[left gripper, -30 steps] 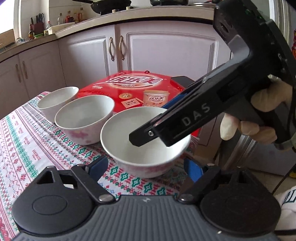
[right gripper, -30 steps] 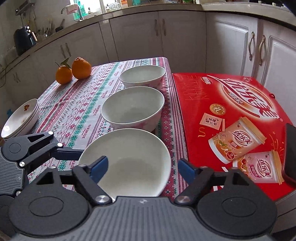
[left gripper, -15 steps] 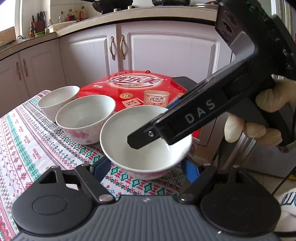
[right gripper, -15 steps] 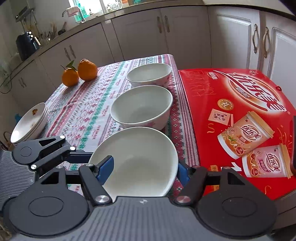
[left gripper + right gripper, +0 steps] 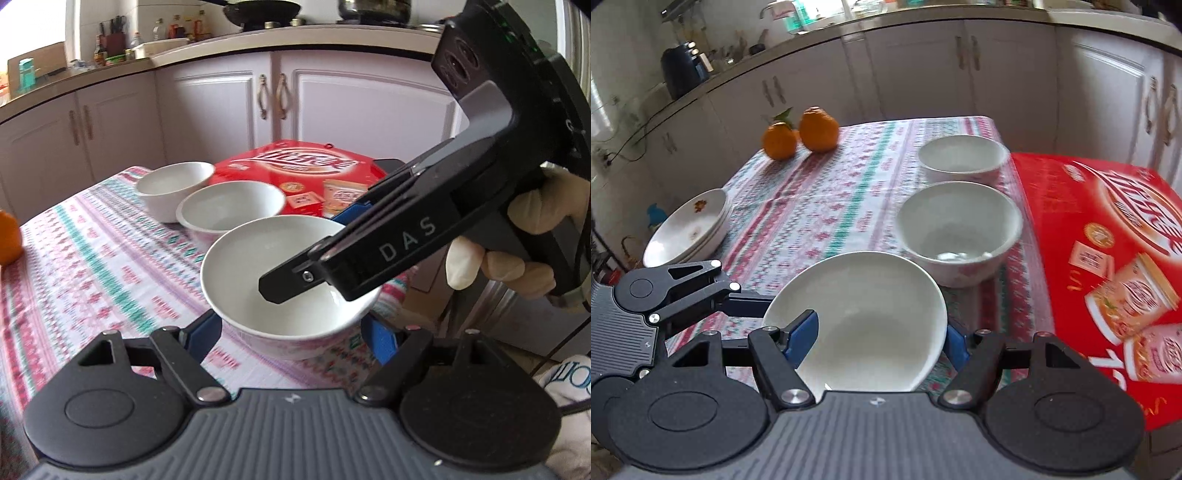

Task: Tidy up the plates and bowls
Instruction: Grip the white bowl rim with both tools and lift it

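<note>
Now | both tilted down | right gripper [image 5: 879,338] clamps near bowl [image 5: 864,314] | left gripper [image 5: 291,334] clamps it too

Table under a patterned cloth, with crockery, fruit and a carton beside it.

I see a table covered by a white tablecloth [image 5: 827,206] woven with red and green bands. On the cloth along its right side I count two white ceramic bowls standing in a row: the far bowl [image 5: 962,157] near the back corner and the middle bowl [image 5: 958,230] just in front of it. At the left edge sits a stack of white shallow plates with small flower prints [image 5: 689,227]. Two orange tangerines, one with a green leaf [image 5: 799,134], rest touching each other at the far left. A large red printed cardboard carton [image 5: 1108,266] lies just beside the cloth's right edge.
</note>
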Demonstrator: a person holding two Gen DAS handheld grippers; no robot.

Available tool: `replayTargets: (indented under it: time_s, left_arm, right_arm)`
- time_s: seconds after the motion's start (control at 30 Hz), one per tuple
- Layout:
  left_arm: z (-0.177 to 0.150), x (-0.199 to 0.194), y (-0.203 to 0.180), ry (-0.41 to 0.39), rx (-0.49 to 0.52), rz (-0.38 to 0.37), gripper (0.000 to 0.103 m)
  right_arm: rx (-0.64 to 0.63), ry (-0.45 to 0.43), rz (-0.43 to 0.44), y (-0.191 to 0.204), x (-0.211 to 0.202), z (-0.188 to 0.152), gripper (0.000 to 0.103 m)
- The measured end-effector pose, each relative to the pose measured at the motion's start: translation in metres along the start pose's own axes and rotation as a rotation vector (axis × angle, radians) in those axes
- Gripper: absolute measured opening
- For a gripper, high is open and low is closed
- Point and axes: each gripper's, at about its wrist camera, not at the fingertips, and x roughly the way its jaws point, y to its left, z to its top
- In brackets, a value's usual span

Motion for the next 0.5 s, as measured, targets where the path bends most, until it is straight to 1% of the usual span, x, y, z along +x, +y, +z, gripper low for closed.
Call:
replayTargets:
  time_s: [0.4, 0.5]
  left_arm:
    - [-0.022, -0.032, 0.032, -0.005, -0.099, 0.095, 0.082]
    - [-0.028, -0.038, 0.040, 0.002, -0.115, 0.131, 0.082]
  right_arm:
    - [-0.144, 0.039, 0.087, 0.047, 0.030, 0.020, 0.076]
    - [-0.189, 0.051, 0.118, 0.060, 0.042, 0.025, 0.076]
